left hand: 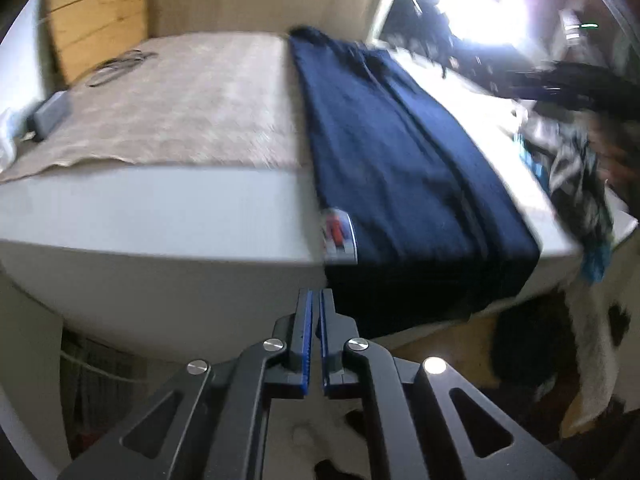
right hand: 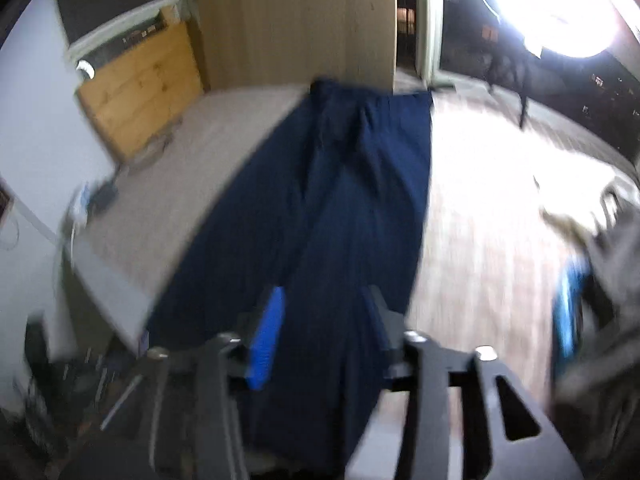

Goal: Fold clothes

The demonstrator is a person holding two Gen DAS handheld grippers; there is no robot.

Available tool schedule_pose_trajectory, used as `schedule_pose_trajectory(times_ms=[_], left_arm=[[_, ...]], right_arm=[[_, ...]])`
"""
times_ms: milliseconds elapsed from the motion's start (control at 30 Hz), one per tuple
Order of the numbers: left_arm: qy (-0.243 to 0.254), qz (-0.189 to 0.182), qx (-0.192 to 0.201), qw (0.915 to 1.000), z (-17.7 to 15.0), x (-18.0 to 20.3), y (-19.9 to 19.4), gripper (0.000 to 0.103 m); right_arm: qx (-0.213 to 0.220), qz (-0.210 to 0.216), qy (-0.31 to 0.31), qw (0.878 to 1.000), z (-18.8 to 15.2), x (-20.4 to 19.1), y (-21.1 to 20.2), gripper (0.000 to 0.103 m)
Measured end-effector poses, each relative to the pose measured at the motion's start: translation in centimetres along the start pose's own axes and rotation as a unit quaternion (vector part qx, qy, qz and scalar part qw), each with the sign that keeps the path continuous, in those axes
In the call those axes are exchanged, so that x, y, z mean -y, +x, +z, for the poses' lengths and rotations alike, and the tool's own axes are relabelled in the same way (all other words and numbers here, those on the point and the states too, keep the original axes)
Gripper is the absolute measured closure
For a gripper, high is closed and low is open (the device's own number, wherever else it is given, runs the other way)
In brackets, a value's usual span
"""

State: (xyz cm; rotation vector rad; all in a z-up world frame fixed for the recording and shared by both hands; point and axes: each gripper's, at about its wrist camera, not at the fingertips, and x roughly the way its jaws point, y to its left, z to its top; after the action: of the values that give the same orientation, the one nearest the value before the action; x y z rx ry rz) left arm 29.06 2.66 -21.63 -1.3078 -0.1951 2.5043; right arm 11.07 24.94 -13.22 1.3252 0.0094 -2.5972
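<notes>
Right now the long dark blue pants point(left hand: 400, 168) lie flat on the big bed with the beige cover point(left hand: 180, 108), their end hanging over the bed's near edge. Just off that edge, the left black tongs with blue pads point(left hand: 315, 300) are closed on nothing, near the pants' hem. Over the pants, the right black tongs point(right hand: 326, 300) are wide open. A pile of mixed clothes point(left hand: 580, 176) sits beside the pants.

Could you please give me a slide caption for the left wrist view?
Left gripper, empty, beside navy trousers laid lengthwise on the bed.
</notes>
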Motion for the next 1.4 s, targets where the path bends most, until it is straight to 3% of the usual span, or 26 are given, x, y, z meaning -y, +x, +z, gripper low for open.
schedule_pose_trajectory(times_ms=[100,200,433,667,800,900,1000,1133,1233,1267,1300,1333,1400], left_arm=[[-0.006,-0.009,0.035,0.9993,2.6,1.0,-1.4,0.095],[0.003,-0.017,0.049,0.9987,5.3,2.8,-0.1,0.094],[0.009,-0.023,0.007,0.9997,7.9,4.7,5.3,0.094],[-0.011,-0.014,-0.029,0.9994,7.6,4.1,7.4,0.094],[-0.016,-0.013,-0.038,0.9990,7.2,3.8,7.8,0.094],[-0.015,-0.014,-0.035,0.9992,7.0,3.8,7.6,0.094],[-0.014,-0.013,-0.031,0.9993,6.8,3.8,7.4,0.094],[-0.017,-0.013,-0.026,0.9994,6.5,3.6,7.2,0.094],[-0.017,-0.010,-0.023,0.9995,6.4,3.6,7.1,0.094],[-0.017,-0.009,-0.022,0.9996,6.3,3.6,7.1,0.094],[-0.018,-0.009,-0.022,0.9996,6.3,3.6,7.0,0.094],[-0.020,-0.009,-0.023,0.9995,6.3,3.6,7.0,0.094],[-0.030,-0.013,-0.029,0.9991,6.4,3.5,7.0,0.094]], right_arm=[[0.016,-0.003,-0.024,1.000,7.1,-0.2,5.9,0.060],[-0.017,-0.005,-0.065,0.998,11.4,-0.7,13.5,0.060],[-0.058,0.015,-0.103,0.993,13.6,1.0,21.1,0.060],[-0.074,-0.027,-0.170,0.982,12.0,0.7,22.5,0.060],[-0.087,-0.011,-0.176,0.980,12.2,1.2,22.8,0.060],[-0.075,0.040,-0.129,0.988,14.2,2.6,21.1,0.060],[-0.071,0.053,-0.083,0.993,17.3,3.9,21.4,0.059],[-0.098,0.039,-0.070,0.992,21.1,4.1,25.5,0.059],[-0.132,0.053,-0.045,0.989,22.6,4.4,28.7,0.059],[-0.136,0.063,-0.039,0.988,22.8,4.6,29.2,0.061],[-0.141,0.077,-0.032,0.987,23.0,4.7,29.6,0.069],[-0.149,0.096,-0.022,0.984,23.2,5.0,29.9,0.102],[-0.148,0.134,0.013,0.980,23.8,6.1,29.5,0.100]])
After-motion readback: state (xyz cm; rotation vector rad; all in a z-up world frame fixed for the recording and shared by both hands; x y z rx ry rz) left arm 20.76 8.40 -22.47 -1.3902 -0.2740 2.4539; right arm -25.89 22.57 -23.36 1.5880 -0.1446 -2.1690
